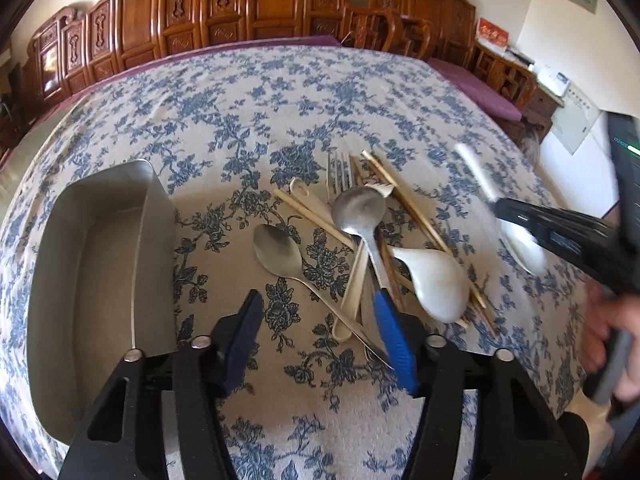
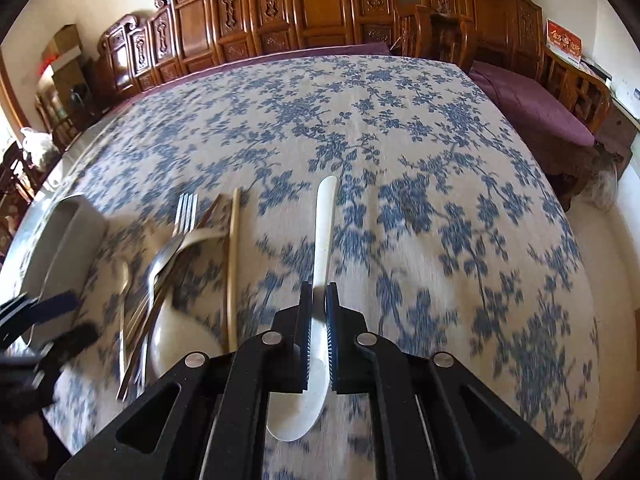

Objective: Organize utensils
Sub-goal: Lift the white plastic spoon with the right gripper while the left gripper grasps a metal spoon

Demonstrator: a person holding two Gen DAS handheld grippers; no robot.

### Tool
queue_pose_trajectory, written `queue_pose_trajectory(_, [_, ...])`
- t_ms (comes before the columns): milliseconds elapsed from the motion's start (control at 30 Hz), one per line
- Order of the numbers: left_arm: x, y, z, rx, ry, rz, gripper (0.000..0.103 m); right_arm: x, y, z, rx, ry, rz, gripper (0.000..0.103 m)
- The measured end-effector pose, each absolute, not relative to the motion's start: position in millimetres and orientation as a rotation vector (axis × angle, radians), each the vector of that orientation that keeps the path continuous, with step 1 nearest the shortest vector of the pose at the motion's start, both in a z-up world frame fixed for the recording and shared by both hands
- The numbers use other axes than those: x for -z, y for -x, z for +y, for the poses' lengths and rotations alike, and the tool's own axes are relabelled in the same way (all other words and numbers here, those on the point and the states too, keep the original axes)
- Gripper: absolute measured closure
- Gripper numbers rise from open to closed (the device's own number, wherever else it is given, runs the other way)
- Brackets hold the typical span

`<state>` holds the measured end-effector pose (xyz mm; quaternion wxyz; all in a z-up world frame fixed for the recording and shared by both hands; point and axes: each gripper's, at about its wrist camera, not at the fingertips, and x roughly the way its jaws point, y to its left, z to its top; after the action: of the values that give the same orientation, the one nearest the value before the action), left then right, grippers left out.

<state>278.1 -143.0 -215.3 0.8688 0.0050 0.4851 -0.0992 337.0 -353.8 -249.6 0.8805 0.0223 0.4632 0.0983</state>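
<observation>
A metal tray [image 1: 100, 248] sits on the floral tablecloth [image 1: 280, 100] at about nine o'clock in the left wrist view, its long axis running from near to far, and the interior that shows holds nothing. Just to its right lies the utensil pile: two metal spoons, one [image 1: 280, 252] lying apart with its bowl toward eleven o'clock, the other [image 1: 360, 216] crossing the heap with its bowl toward twelve; one metal fork [image 1: 340, 176] with tines pointing to twelve o'clock; one large white spoon [image 1: 436, 284] with its bowl toward five o'clock; a cream plastic fork [image 1: 356, 276] and a cream plastic spoon [image 1: 304, 192]; and several bamboo chopsticks [image 1: 404, 200] running from eleven to five — too tangled to count. The left gripper [image 1: 320, 336] hovers at six o'clock with its fingers spread wide and nothing between them, the pile's near handles just ahead. The right gripper [image 2: 319, 332] is clamped on a second white spoon [image 2: 324, 232], lifted off the cloth at the right of the pile — handle pointing to twelve o'clock, bowl hanging toward six below the fingers.
</observation>
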Motion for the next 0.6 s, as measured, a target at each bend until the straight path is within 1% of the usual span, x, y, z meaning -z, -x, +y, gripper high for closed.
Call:
queue_pose_trajectory(67, [217.4,-283.7,-142.0,0.19,-0.01,1.019,0.06,243.4,-328.6,-355.8,-0.213,-0.057,0.949,0.095])
queue_pose_trajectory(167, [221.4,-292.8,-138.0,0.157,-0.001,1.044,0.061,232.5,-318.7,-357.5,-0.226,-0.072,0.92,0.095])
queue_pose_trajectory(267, [230.3,-302.4,-135.7,0.132,0.006,1.095,0.064,223.6,-312.6,-355.7,-0.243,-0.082,0.896,0.095])
queue_pose_trajectory(433, [242.2,-308.6,-137.8,0.109,0.012,1.15,0.064,211.6,-311.4,-351.9,-0.267,-0.079,0.868,0.095])
queue_pose_trajectory(600, [243.7,-310.4,-150.4,0.099,-0.032,1.163,0.064,203.7,-312.6,-357.0,-0.269,-0.1,0.853,0.095])
